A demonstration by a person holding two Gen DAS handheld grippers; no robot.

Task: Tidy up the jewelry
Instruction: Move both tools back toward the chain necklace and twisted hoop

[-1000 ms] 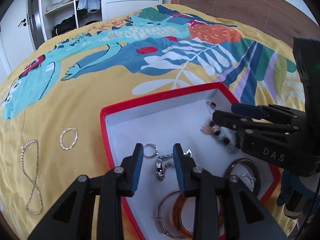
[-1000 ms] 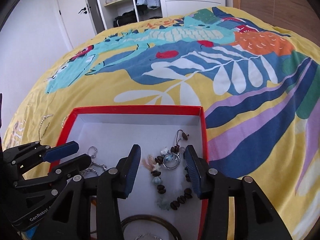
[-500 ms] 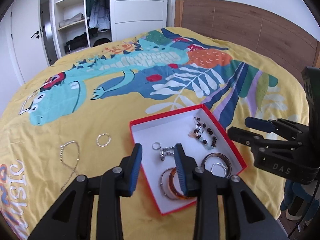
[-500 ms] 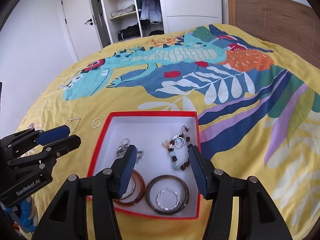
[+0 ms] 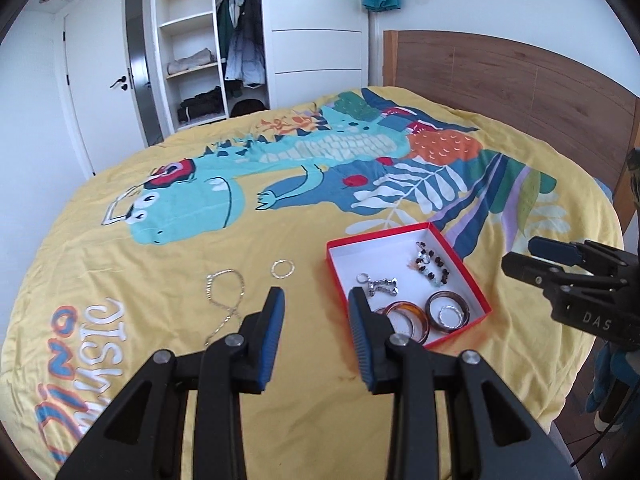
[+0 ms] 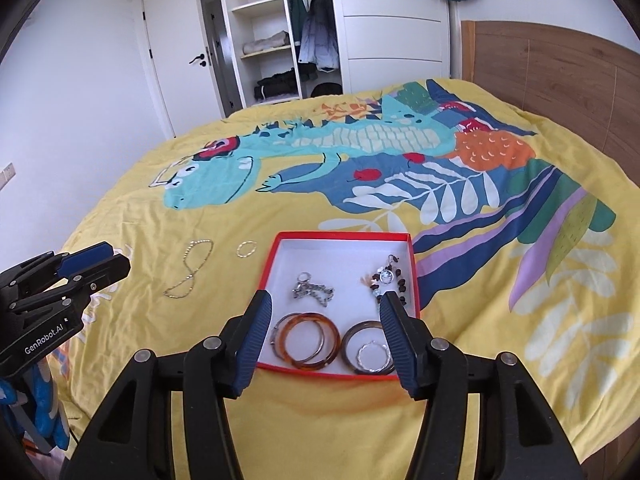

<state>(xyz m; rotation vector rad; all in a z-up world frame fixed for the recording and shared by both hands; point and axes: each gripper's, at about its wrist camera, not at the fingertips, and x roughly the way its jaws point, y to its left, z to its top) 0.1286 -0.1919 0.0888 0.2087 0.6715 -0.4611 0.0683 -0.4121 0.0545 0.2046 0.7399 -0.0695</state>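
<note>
A red box with a white inside lies on the yellow bedspread. It holds a silver chain bracelet, a beaded bracelet, amber bangles and a dark bangle with a silver ring. A long silver chain and a small chain bracelet lie on the bedspread left of the box. My left gripper is open and empty, held above the bed near the box's left edge. My right gripper is open and empty above the box's near side.
The bedspread has a large dinosaur print. A wooden headboard stands on the right. An open wardrobe and a white door stand beyond the bed. The bed's near edge drops off at the bottom right.
Both grippers have pulled back and up from inside the box, so the whole box and bed now show. The jaws of both stand wider apart. The jewelry has not moved.
</note>
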